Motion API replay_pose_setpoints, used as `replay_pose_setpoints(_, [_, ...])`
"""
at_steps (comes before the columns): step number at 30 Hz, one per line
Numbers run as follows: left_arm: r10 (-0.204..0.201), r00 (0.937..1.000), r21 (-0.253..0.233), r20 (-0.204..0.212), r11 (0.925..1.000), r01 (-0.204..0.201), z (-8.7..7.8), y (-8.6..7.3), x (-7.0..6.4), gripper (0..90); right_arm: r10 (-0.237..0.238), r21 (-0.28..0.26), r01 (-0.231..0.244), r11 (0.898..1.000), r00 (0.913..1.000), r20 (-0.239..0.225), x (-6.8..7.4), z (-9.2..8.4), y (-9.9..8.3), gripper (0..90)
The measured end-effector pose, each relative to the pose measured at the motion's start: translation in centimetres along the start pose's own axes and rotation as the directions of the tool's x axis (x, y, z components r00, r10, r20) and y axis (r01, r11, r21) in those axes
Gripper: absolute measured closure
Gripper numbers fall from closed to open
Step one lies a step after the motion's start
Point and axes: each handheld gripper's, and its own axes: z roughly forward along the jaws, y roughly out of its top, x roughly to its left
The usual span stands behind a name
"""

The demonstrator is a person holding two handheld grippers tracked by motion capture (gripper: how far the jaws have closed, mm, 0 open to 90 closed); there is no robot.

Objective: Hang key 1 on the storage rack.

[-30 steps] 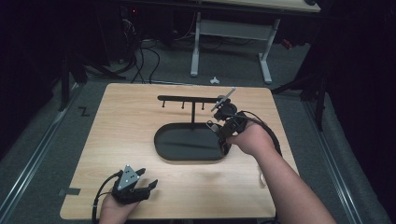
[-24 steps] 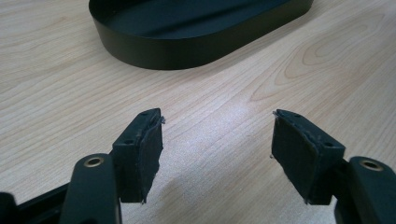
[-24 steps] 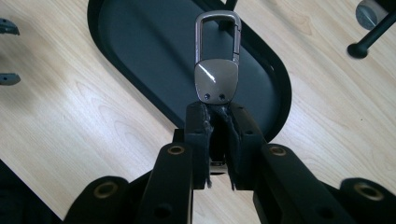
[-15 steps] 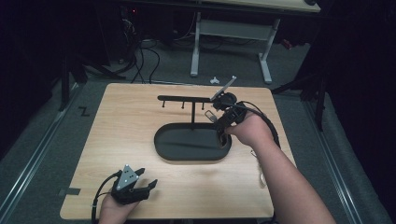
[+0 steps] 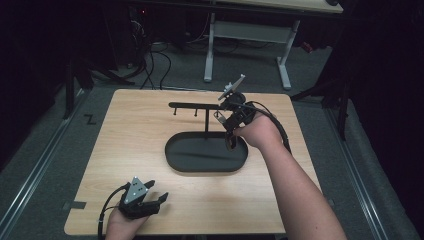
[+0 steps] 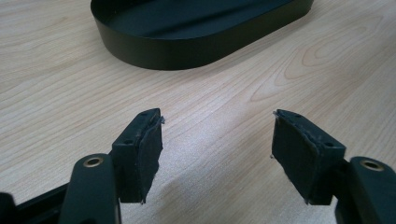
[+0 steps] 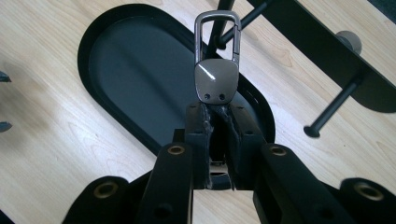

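Metal key clip (image 7: 217, 70) sits clamped between the jaws of the right gripper (image 7: 217, 122), its loop end pointing outward, above the right end of the black oval tray (image 5: 172, 159) and close to the stand's hook bar (image 5: 192, 105). Left gripper (image 6: 217, 140) rests on the wooden table (image 5: 135, 130) near the tray's front-left, jaws wide apart, holding nothing.

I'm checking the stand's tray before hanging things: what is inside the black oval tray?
The black oval tray looks bare inside; only the stand's post rises from it. The right gripper and hand cover its right end.
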Motion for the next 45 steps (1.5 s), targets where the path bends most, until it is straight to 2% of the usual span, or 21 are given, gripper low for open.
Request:
replay_pose_setpoints(7, [0.003, 1.0000, 0.007, 0.008, 1.0000, -0.003, 0.0, 0.0, 0.0, 34.0, 0.009, 0.007, -0.009, 1.000, 1.0000, 0.001, 0.1, 0.8, 0.6, 80.6])
replay_pose_setpoints(19, [0.003, 0.9999, 0.015, 0.012, 0.9999, -0.003, 0.2, -0.1, 0.0, 33.9, 0.027, 0.035, -0.028, 0.999, 0.9993, 0.027, -0.3, 2.4, 0.5, 80.5])
replay_pose_setpoints(33, [0.006, 0.9998, 0.025, 0.020, 0.9997, -0.007, 0.3, -0.1, -0.1, 33.9, 0.060, 0.003, -0.060, 0.998, 0.9949, 0.081, -0.3, 4.4, 1.0, 79.8])
replay_pose_setpoints(36, [0.006, 0.9998, 0.024, 0.019, 0.9997, -0.006, 0.3, -0.1, -0.1, 33.9, 0.050, 0.006, -0.051, 0.999, 0.9945, 0.092, -0.4, 4.8, 1.0, 77.2])
replay_pose_setpoints(39, [0.006, 0.9998, 0.025, 0.021, 0.9997, -0.006, 0.3, -0.1, -0.1, 33.9, 0.068, -0.006, -0.068, 0.998, 0.9943, 0.082, -0.5, 4.8, 0.9, 74.3])
replay_pose_setpoints(41, [0.007, 0.9997, 0.030, 0.026, 0.9995, -0.007, 0.3, -0.1, -0.1, 33.9, 0.055, -0.001, -0.055, 0.998, 0.9954, 0.079, -0.5, 4.8, 0.7, 74.2])
replay_pose_setpoints(45, [0.006, 0.9997, 0.028, 0.024, 0.9996, -0.007, 0.4, -0.1, -0.1, 33.9, 0.061, -0.004, -0.061, 0.998, 0.9954, 0.074, -0.4, 4.5, 0.0, 72.8])
